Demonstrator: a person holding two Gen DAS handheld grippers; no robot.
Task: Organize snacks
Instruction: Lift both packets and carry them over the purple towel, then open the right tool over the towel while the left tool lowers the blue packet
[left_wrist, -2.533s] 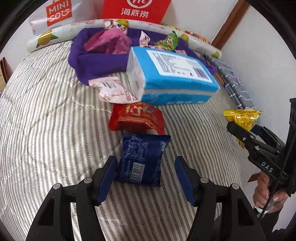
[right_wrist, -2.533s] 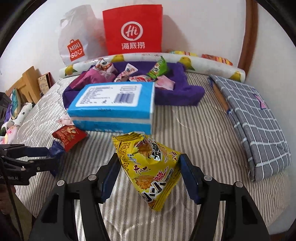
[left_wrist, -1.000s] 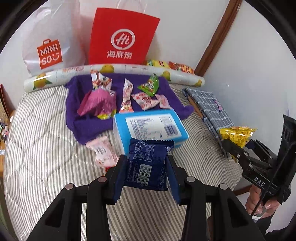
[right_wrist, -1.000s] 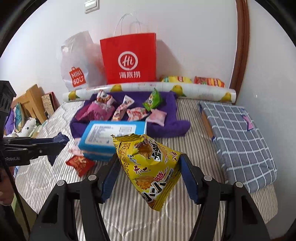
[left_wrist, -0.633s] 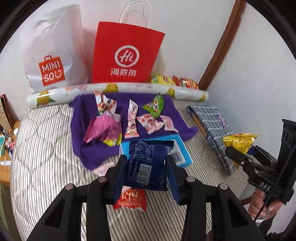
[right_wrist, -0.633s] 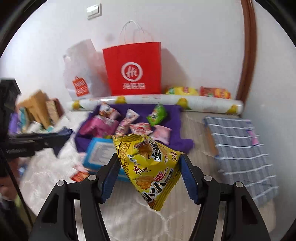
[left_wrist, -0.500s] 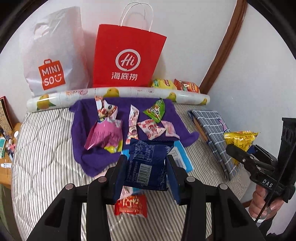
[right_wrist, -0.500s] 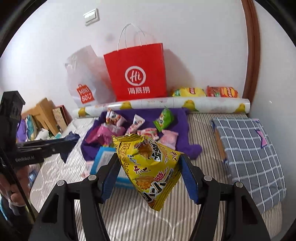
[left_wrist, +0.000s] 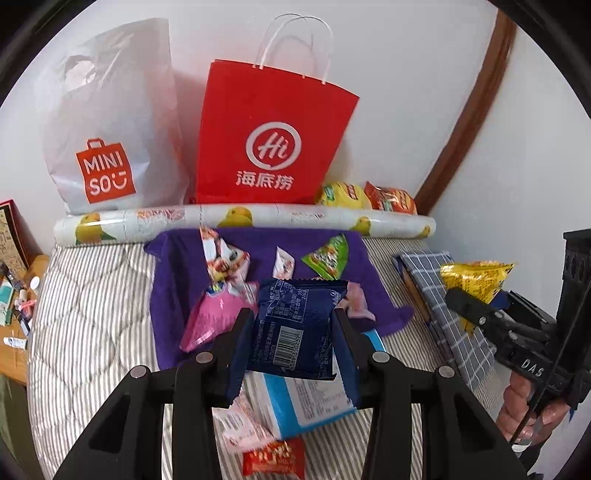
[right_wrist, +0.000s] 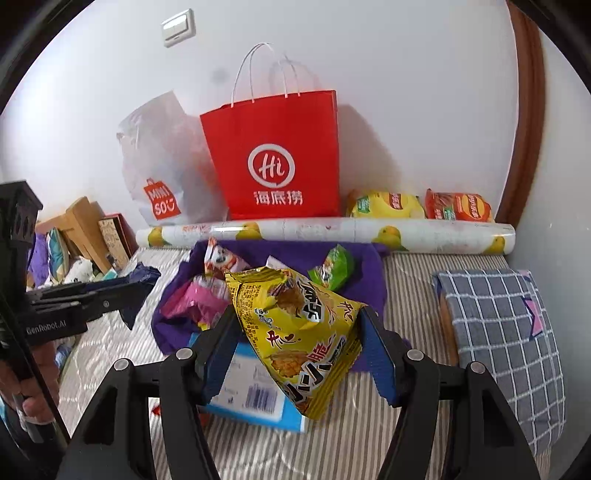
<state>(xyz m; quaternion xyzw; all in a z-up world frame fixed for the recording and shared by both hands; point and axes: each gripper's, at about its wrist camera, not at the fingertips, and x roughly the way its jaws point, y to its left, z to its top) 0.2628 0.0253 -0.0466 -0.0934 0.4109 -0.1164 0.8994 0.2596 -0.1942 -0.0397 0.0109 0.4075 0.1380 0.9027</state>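
Left wrist view: left claw pinching dark blue snack packet by its side edges, held in air above bed, over blue box and front edge of purple cloth. Packet upright, long axis roughly vertical, crimped top seam up and away toward red paper bag, barcode face toward camera. Right wrist view: right claw clamped on yellow chip bag, also aloft over box and cloth; long axis diagonal, sealed top up-left, bottom corner down-right, hanging below pads. Risks, judged: puffy yellow bag gripped across air-filled belly, so likely to squirm or pop loose under a quick swing; slick blue film could slide from thin side hold. Both claws heading toward same cloth or bag zone, so collision possible. Drop onto cloth could scatter small packets lying there. Destination unclear from frames.
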